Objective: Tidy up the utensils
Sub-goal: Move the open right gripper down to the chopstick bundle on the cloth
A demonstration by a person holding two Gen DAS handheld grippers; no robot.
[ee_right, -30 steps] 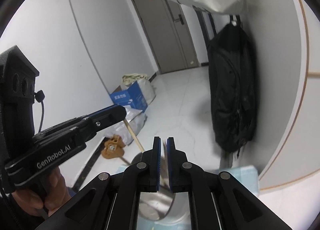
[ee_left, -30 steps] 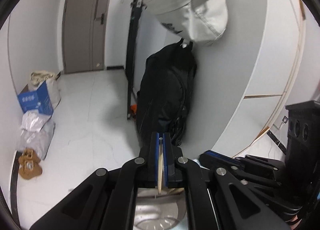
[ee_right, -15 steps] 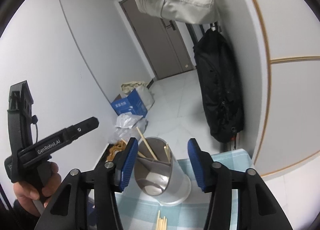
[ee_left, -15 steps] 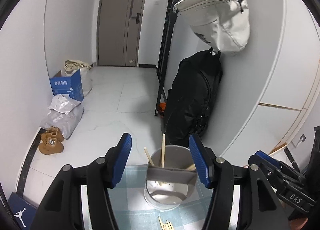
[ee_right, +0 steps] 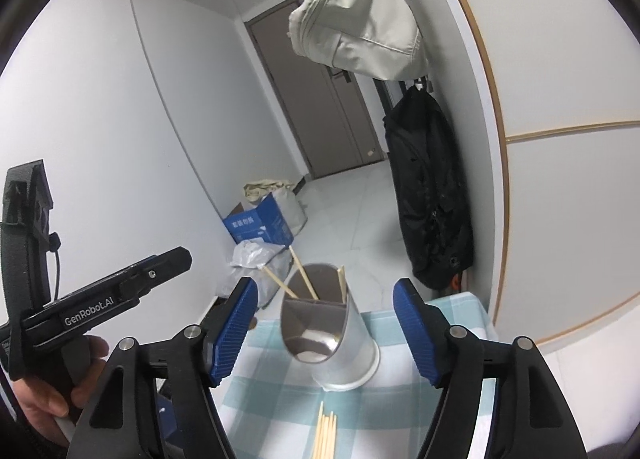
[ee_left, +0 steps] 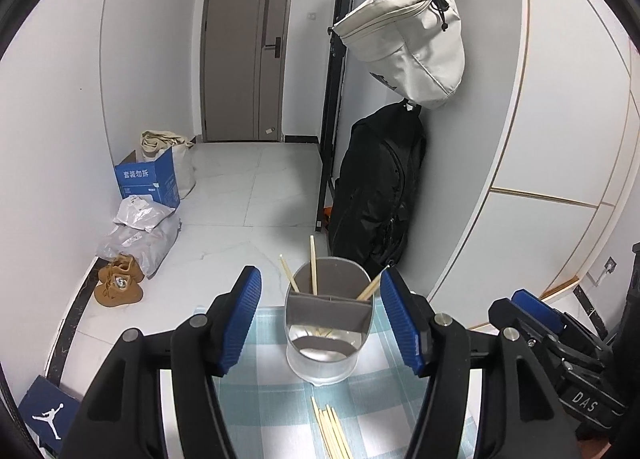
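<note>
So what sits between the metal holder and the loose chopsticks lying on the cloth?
Nothing: in both wrist views only bare checked cloth separates the metal holder from the loose chopsticks. Both grippers, left and right, hang open, empty.

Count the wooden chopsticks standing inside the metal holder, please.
3 in the divided silver metal utensil holder: one leaning left, one upright, one leaning right. Shorter ones may be hidden inside.
</note>
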